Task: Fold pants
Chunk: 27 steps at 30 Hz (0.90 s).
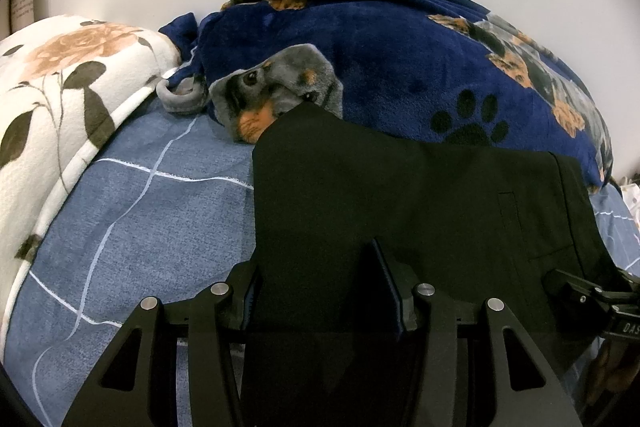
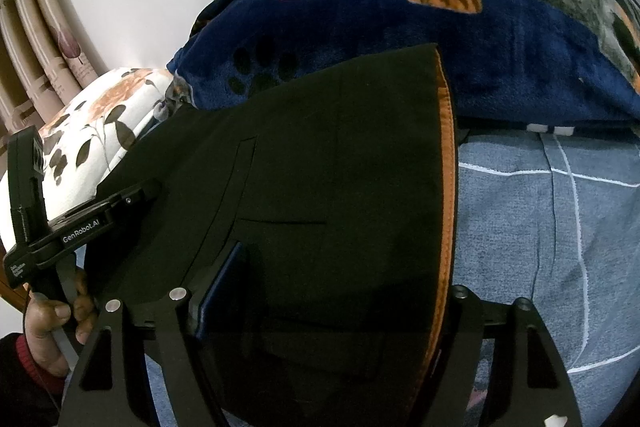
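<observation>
Left gripper (image 1: 320,291): fingers spread fairly wide, black cloth draped between and over them; whether it truly pinches, I cannot tell.
Right gripper (image 2: 320,307): likewise covered by cloth, its grip hidden.
Pants (image 1: 400,195): black, spread across both tools over the bed, orange-lined waistband (image 2: 446,187) on the right edge.
Bedsheet (image 1: 140,219): blue with white lines.
Floral quilt (image 1: 60,99): left, further back.
Dog-print blanket (image 1: 400,59): navy, heaped against the wall.

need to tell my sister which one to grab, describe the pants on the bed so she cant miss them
On the blue checked bedsheet, in front of the navy dog-print blanket, lie the black pants. They are the only plain black fabric there, with an orange-brown waistband lining along one edge.
</observation>
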Each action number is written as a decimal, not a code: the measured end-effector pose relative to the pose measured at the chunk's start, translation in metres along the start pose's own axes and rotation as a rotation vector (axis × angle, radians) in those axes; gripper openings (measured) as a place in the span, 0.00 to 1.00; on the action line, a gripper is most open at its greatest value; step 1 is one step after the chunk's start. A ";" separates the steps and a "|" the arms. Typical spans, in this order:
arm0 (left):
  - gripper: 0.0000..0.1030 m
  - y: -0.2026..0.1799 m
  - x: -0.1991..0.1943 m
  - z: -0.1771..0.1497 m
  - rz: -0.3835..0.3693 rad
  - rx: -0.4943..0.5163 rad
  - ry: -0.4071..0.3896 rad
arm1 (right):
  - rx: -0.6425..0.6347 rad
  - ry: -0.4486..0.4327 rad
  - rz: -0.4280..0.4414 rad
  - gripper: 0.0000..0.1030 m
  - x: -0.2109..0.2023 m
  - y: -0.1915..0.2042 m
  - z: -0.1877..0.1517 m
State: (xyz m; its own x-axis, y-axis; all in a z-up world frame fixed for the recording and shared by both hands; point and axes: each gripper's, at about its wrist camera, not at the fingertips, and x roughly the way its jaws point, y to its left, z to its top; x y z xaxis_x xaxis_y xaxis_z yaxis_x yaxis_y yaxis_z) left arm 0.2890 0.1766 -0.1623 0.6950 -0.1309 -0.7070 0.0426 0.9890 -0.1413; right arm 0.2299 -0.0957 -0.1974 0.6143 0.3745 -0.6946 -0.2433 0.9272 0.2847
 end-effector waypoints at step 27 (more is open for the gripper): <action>0.70 -0.008 0.000 -0.001 0.099 0.022 -0.008 | -0.028 0.011 -0.010 0.92 0.006 0.004 0.002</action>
State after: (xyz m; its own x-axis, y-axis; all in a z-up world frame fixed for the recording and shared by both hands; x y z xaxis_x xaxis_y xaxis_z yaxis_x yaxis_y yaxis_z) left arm 0.2879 0.1690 -0.1618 0.7020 -0.0321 -0.7114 -0.0106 0.9984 -0.0554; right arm 0.2345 -0.0895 -0.1989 0.6085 0.3651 -0.7046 -0.2579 0.9306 0.2595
